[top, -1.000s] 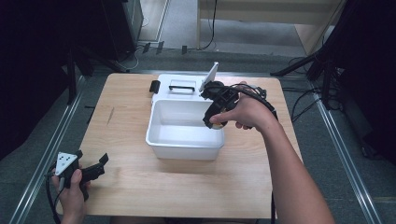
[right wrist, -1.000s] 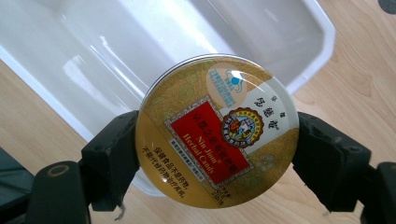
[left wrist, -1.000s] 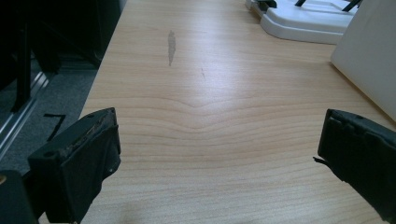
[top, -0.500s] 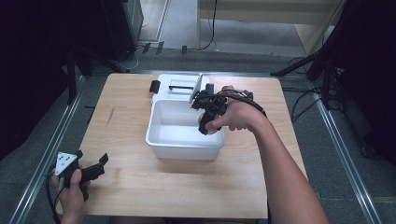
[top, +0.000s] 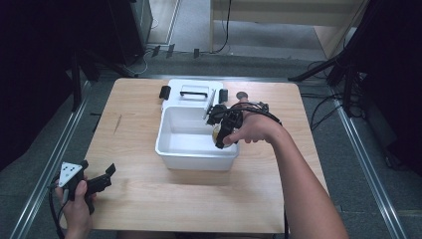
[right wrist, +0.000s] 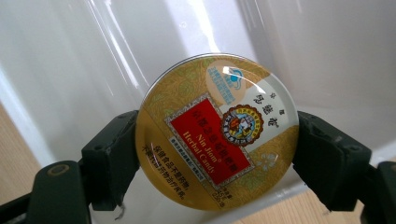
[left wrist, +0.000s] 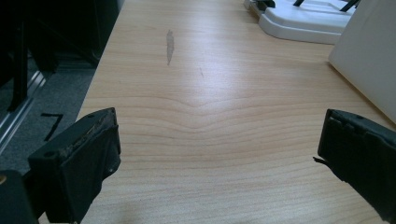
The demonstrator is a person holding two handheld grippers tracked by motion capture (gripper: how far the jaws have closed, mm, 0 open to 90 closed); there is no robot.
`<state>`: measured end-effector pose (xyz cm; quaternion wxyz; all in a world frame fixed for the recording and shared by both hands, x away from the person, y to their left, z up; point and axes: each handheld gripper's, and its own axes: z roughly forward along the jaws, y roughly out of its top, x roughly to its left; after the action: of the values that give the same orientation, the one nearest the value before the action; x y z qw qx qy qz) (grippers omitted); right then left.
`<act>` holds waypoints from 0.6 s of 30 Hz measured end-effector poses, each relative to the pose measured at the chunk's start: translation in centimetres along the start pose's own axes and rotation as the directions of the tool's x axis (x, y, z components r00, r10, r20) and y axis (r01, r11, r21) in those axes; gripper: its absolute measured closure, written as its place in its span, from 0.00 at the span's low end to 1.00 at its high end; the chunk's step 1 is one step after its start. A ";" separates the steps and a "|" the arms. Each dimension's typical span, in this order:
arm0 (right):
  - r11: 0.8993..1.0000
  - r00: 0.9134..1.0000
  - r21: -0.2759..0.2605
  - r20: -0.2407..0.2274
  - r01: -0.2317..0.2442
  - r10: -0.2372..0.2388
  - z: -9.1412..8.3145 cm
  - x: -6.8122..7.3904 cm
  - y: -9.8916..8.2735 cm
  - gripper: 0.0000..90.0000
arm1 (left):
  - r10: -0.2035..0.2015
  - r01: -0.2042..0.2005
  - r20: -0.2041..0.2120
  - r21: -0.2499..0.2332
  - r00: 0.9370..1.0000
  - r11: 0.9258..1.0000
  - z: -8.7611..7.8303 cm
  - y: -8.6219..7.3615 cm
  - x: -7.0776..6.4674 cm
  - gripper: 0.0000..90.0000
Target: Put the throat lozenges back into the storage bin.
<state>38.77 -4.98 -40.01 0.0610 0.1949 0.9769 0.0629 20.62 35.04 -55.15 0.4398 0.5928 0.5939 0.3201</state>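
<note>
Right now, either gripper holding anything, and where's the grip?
Right gripper clamps a round candy tin by its opposite rim edges, over the white bin. Left gripper: open, empty.

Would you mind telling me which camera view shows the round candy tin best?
The right gripper view: the candy tin faces the camera, label readable, clamped between the right gripper jaws over the white bin. The high view shows just a yellowish sliver under the hand.

Right gripper (top: 222, 134) moved from the far right rim of the white rectangular plastic tub (top: 171, 149) down toward its near right corner, round gold candy tin (right wrist: 217, 132) lowered inside
</note>
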 end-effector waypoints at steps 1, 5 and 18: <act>1.000 1.000 -0.001 -0.001 0.003 -0.003 0.2 0.0 0.0 0.23 | 0.002 -0.002 0.000 0.002 1.000 1.000 0.0 0.0 0.0 0.00; 1.000 1.000 0.010 0.001 0.001 -0.001 1.2 0.0 0.0 0.23 | 0.002 -0.002 0.002 0.002 1.000 1.000 0.0 0.0 0.0 0.00; 0.998 1.000 0.061 -0.001 -0.012 0.012 3.1 0.0 0.5 0.23 | -0.007 0.007 0.008 0.002 1.000 1.000 0.0 0.0 0.1 0.00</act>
<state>39.39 -4.22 -42.96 0.0540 0.2025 0.9772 0.0334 20.66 35.12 -55.16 0.4426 0.5924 0.5947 0.3154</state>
